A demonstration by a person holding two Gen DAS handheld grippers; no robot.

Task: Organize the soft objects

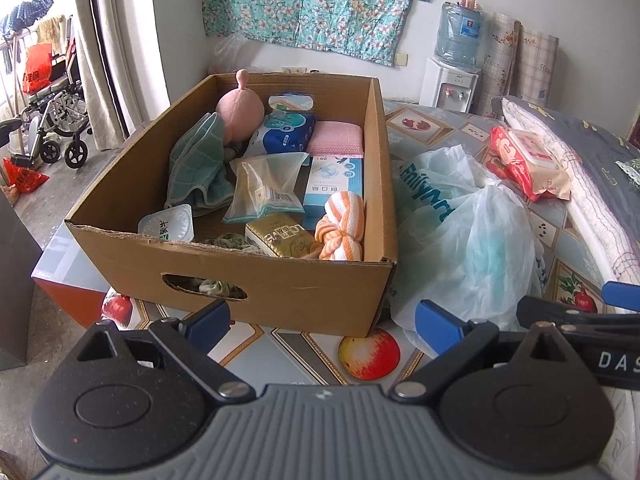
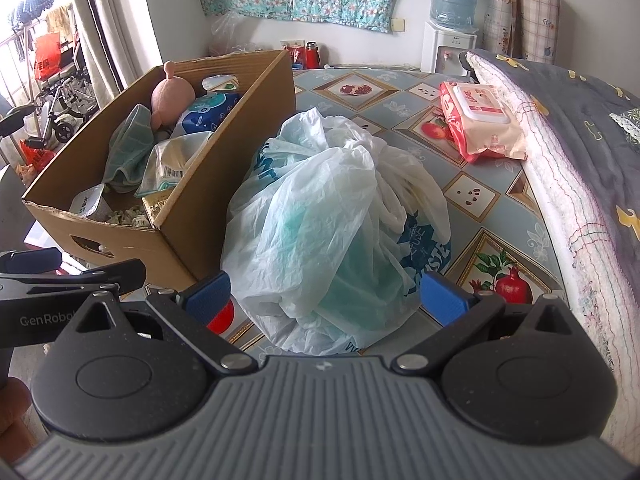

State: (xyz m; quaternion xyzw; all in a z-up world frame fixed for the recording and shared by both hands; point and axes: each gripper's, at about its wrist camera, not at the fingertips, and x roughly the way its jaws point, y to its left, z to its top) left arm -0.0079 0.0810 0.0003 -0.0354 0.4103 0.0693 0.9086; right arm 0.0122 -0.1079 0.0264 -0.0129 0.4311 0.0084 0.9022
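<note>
A crumpled plastic bag [image 2: 328,216] lay at the centre of the right wrist frame, on the patterned worktop [image 2: 472,196], touching the side of the cardboard box [image 1: 224,276]. The box, centre-left in the left wrist view, was already loaded with soft goods. A wipes pack [image 2: 480,120] was seen at upper right. Both the right gripper [image 2: 326,294] and the left gripper [image 1: 322,320] were held spread and empty. The bag was judged the next pickup; a forward reach and closure would be required.

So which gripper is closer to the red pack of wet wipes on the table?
Right. The right gripper faces the crumpled plastic bag, the red pack of wet wipes beyond; the left gripper fronts the cardboard box.
</note>
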